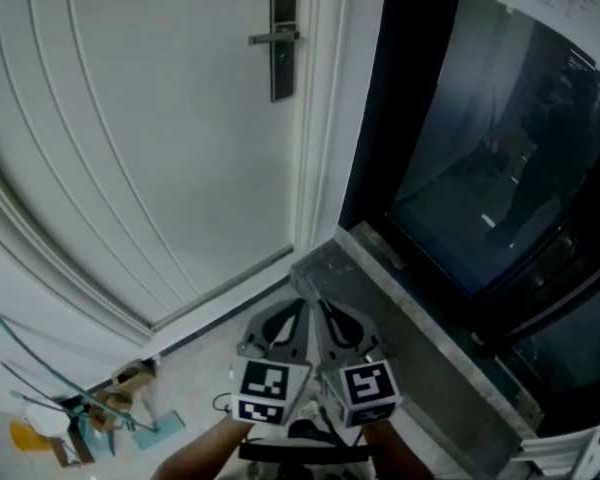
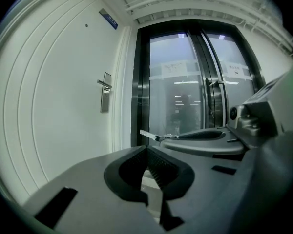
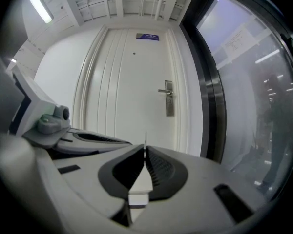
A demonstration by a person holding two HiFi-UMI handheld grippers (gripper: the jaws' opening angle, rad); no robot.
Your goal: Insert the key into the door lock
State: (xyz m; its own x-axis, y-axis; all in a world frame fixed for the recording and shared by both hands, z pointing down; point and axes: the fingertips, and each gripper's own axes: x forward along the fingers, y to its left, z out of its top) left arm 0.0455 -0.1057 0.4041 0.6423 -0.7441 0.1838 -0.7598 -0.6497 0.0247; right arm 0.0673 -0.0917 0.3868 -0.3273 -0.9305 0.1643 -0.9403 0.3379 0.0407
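The white door (image 1: 150, 138) carries a grey lock plate with a lever handle (image 1: 283, 43), also seen in the left gripper view (image 2: 105, 98) and the right gripper view (image 3: 169, 100). Both grippers are held side by side low in the head view, well short of the lock. My right gripper (image 1: 323, 308) is shut on a key; its thin silver blade (image 3: 145, 139) sticks out past the jaws toward the door and shows side-on in the left gripper view (image 2: 149, 135). My left gripper (image 1: 300, 306) is shut with nothing in it.
A dark glass door in a black frame (image 1: 480, 168) stands to the right of the white door. A grey stone sill (image 1: 400, 298) runs along its foot. Loose clutter (image 1: 80, 413) lies on the floor at lower left. A small blue sign (image 3: 147, 36) hangs above the door.
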